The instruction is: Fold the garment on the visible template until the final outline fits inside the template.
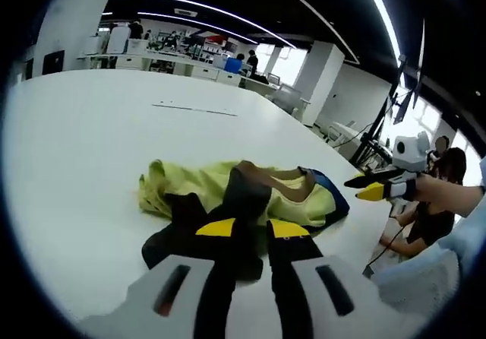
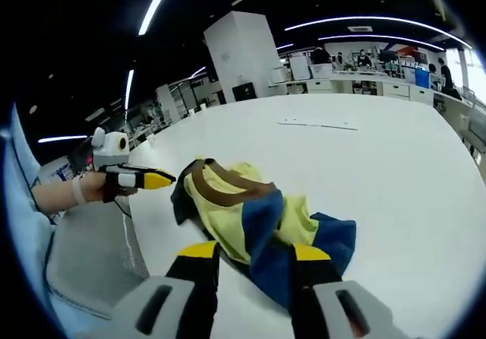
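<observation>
Both open tongs, left [image 1: 241, 229] and right [image 2: 255, 251], hover over the crumpled garment [image 2: 250, 217].

A broad white table [image 1: 83, 149] carries a crumpled garment [image 1: 228, 194] of yellow, brown, blue and black near one edge; a thin strip [image 1: 194, 109] lies flat further in, well apart.

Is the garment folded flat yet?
No. The garment lies crumpled in a heap on the table, layers bunched and overlapping.
</observation>
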Available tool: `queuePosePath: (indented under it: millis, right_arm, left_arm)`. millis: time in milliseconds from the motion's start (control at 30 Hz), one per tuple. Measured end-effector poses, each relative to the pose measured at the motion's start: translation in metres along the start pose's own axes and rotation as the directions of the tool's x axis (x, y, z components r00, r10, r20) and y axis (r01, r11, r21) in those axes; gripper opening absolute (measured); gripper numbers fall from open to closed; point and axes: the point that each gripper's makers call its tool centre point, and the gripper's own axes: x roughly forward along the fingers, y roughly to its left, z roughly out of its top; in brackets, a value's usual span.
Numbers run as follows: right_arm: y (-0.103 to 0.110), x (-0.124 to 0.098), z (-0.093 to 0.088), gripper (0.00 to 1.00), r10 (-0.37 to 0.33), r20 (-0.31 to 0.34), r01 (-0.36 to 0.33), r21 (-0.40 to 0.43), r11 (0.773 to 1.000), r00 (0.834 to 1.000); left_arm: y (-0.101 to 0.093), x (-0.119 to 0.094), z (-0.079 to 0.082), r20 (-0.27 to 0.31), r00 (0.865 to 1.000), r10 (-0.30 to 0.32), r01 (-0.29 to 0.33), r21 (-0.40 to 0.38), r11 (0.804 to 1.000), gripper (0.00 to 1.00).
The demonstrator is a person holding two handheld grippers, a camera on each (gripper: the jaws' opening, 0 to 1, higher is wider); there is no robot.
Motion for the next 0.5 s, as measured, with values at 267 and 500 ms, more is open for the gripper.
queuePosePath:
  millis: [267, 500]
  right_arm:
    - [-0.001, 0.003, -0.009, 0.3, -0.009, -0.019, 0.009, 0.012, 1.0, 1.0]
    - [-0.003, 0.006, -0.013, 0.26, -0.015, -0.028, 0.016, 0.041, 0.999, 0.999]
  left_arm:
    - [0.004, 0.005, -0.003, -0.002, 1.0, 0.03, -0.03, -0.051, 0.998, 0.1]
    - [0.006, 0.009, -0.005, -0.009, 0.998, 0.055, -0.055, -0.07, 0.996, 0.09]
